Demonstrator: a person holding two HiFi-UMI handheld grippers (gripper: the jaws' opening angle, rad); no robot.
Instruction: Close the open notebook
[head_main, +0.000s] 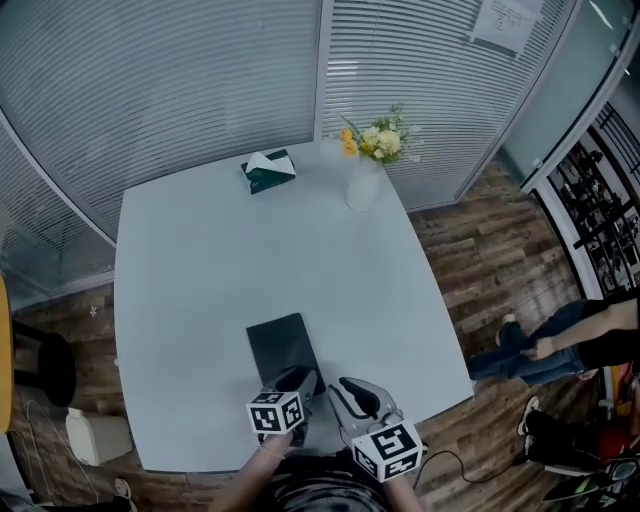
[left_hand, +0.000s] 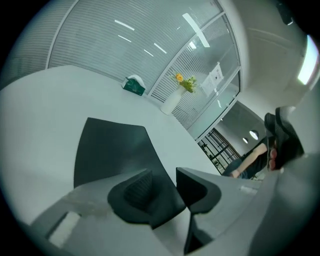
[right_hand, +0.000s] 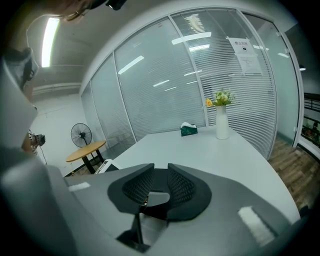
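The notebook (head_main: 282, 345) lies shut and flat near the front edge of the pale table (head_main: 200, 260), dark cover up. In the left gripper view the notebook (left_hand: 112, 147) fills the middle, and its near corner reaches in between the jaws. My left gripper (head_main: 297, 378) hovers at that near edge. Its jaws (left_hand: 164, 175) stand apart and the pads do not press on the cover. My right gripper (head_main: 345, 388) hangs just right of the notebook, apart from it. Only a narrow gap shows between its pads (right_hand: 161, 170), with nothing in it.
A green tissue box (head_main: 268, 170) and a white vase of flowers (head_main: 365, 180) stand at the table's far edge. A person (head_main: 560, 345) sits on the wood floor to the right. A white bin (head_main: 97, 437) stands at the left. Glass walls with blinds close the back.
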